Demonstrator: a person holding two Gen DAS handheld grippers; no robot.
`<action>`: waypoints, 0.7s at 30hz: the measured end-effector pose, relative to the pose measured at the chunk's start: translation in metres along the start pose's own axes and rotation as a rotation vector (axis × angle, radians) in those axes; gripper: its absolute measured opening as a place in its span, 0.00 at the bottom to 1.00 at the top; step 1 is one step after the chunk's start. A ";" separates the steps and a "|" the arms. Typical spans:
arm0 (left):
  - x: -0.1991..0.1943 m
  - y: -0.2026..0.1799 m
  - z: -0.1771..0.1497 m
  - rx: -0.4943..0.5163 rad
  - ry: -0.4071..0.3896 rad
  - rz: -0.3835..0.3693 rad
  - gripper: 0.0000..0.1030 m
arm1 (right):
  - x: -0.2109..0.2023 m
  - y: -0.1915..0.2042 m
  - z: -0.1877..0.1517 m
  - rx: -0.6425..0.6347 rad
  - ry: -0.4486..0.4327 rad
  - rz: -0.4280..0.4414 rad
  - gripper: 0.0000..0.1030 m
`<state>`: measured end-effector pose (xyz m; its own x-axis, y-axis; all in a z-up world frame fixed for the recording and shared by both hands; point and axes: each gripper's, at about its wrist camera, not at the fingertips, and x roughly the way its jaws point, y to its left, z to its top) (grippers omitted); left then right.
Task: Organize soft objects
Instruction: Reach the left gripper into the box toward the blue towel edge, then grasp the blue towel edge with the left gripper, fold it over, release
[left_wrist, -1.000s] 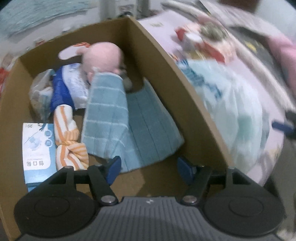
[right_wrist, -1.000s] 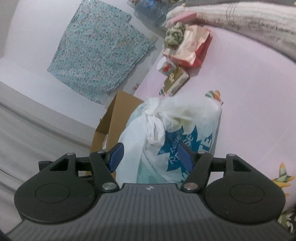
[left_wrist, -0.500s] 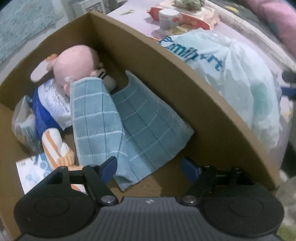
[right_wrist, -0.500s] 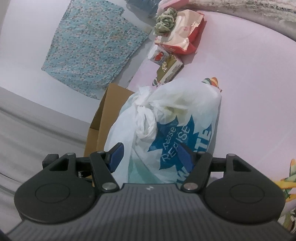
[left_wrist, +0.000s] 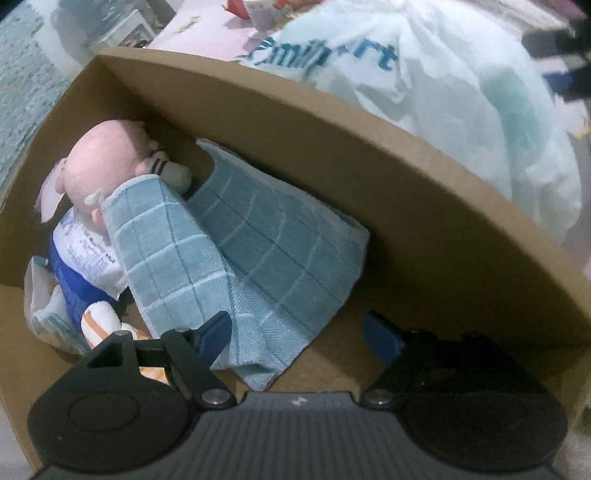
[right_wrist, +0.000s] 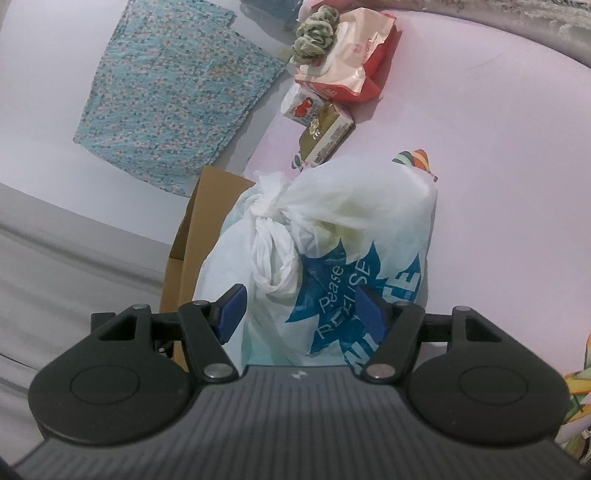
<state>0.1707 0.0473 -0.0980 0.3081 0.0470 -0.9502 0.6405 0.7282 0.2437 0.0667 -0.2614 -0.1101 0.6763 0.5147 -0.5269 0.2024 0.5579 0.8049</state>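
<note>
In the left wrist view a teal checked towel (left_wrist: 258, 251) lies draped inside a cardboard box (left_wrist: 406, 147), over a pink plush toy (left_wrist: 107, 162). My left gripper (left_wrist: 297, 339) points down into the box and its jaws are opening. The towel's near corner lies between them, and neither pad presses on it. A knotted white plastic bag (right_wrist: 351, 221) with blue print rests on the pink bed sheet (right_wrist: 498, 147) beside the box (right_wrist: 199, 221). My right gripper (right_wrist: 301, 310) hangs open just above it, fingers either side of the knot.
The box also holds a blue-and-white pack (left_wrist: 85, 258) and an orange-striped toy (left_wrist: 101, 321). The bag (left_wrist: 461, 92) bulges behind the box wall. On the bed beyond lie a red snack pack (right_wrist: 354, 66), a green scrunchie (right_wrist: 314, 33) and a small carton (right_wrist: 325, 129). A floral cloth (right_wrist: 177, 92) covers the floor.
My left gripper has rolled and sunk lower into the box, with its jaws spreading wider over the towel corner. My right gripper has come down closer to the white bag.
</note>
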 end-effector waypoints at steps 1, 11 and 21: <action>0.001 -0.001 0.001 0.012 0.002 0.014 0.79 | 0.001 0.000 0.001 0.001 -0.001 0.000 0.64; 0.005 0.015 0.012 -0.112 -0.001 0.008 0.42 | 0.004 -0.005 0.003 0.014 -0.002 0.010 0.64; -0.010 0.069 -0.002 -0.501 -0.049 -0.074 0.04 | -0.001 -0.008 -0.001 0.019 -0.011 0.013 0.64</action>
<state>0.2108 0.0983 -0.0722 0.3150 -0.0405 -0.9482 0.2498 0.9674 0.0417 0.0640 -0.2656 -0.1159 0.6868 0.5143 -0.5135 0.2072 0.5387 0.8166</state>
